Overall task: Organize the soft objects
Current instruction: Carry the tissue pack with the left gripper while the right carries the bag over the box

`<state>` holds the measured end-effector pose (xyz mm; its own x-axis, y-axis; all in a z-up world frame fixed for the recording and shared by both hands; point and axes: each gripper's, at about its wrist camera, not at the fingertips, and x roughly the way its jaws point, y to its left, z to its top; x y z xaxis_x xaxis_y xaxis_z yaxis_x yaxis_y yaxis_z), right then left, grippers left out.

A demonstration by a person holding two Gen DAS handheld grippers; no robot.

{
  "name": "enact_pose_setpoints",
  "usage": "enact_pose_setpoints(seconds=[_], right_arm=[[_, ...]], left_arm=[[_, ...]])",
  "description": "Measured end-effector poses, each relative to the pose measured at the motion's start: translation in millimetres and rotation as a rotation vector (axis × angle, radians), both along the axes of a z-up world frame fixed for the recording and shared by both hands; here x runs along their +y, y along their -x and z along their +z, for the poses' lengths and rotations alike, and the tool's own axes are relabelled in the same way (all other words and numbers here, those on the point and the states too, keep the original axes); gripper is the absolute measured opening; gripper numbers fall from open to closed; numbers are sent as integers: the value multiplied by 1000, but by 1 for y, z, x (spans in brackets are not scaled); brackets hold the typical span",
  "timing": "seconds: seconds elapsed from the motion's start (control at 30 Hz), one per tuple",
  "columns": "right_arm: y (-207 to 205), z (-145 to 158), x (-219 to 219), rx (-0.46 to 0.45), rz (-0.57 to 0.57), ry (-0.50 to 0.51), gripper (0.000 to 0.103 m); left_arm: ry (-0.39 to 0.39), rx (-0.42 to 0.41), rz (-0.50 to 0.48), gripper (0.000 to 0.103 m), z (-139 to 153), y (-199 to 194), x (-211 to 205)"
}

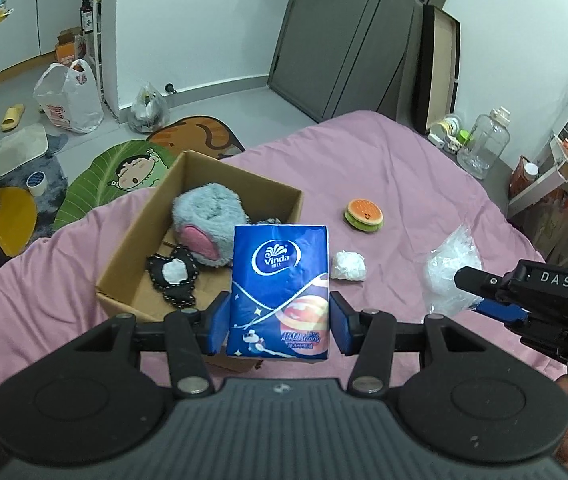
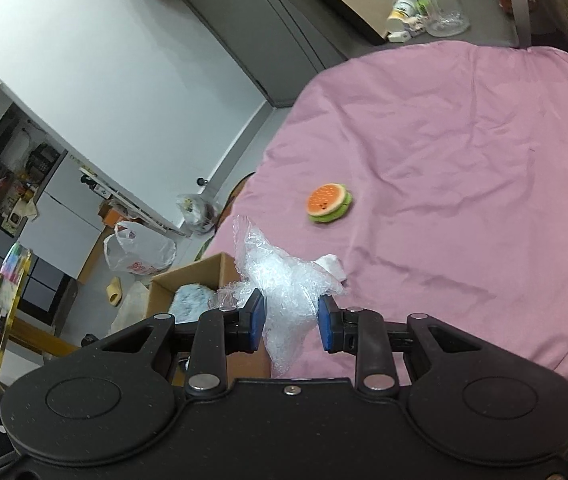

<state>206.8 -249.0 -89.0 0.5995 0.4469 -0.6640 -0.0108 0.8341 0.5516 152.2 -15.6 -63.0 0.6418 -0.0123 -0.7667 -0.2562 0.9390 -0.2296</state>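
Tissue pack [image 1: 280,292], blue and upright, was held between the pads of the left gripper [image 1: 280,322], just beside the near right corner of the cardboard box [image 1: 132,276]. Inside the box lay a grey plush toy [image 1: 208,228] with a pink patch and a black fabric piece [image 1: 174,276]. Crumpled clear plastic wrap [image 2: 284,292] sat between the blue pads of the right gripper [image 2: 291,322], which was closed on it, above the pink bedsheet [image 2: 463,160]. On the sheet, well apart from the box, rested a small burger-shaped squishy [image 1: 364,215], and nearer the tissue pack a white crumpled wad [image 1: 348,266]. At the far edge of the bed stood a clear plastic jar [image 1: 483,142], with a cartoon floor mat [image 1: 124,172] on the floor beyond the box
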Motion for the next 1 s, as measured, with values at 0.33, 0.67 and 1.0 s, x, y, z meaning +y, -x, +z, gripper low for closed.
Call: enact_pose_setpoints(seconds=[0.33, 0.67, 1.0], right_arm=[[14, 16, 30, -33, 26, 3, 27], [21, 26, 63, -54, 63, 25, 27], [20, 22, 99, -46, 100, 46, 27]], left_arm=[[16, -32, 36, 50, 8, 21, 34], [35, -41, 78, 50, 5, 32, 73], [63, -38, 105, 50, -3, 33, 106]])
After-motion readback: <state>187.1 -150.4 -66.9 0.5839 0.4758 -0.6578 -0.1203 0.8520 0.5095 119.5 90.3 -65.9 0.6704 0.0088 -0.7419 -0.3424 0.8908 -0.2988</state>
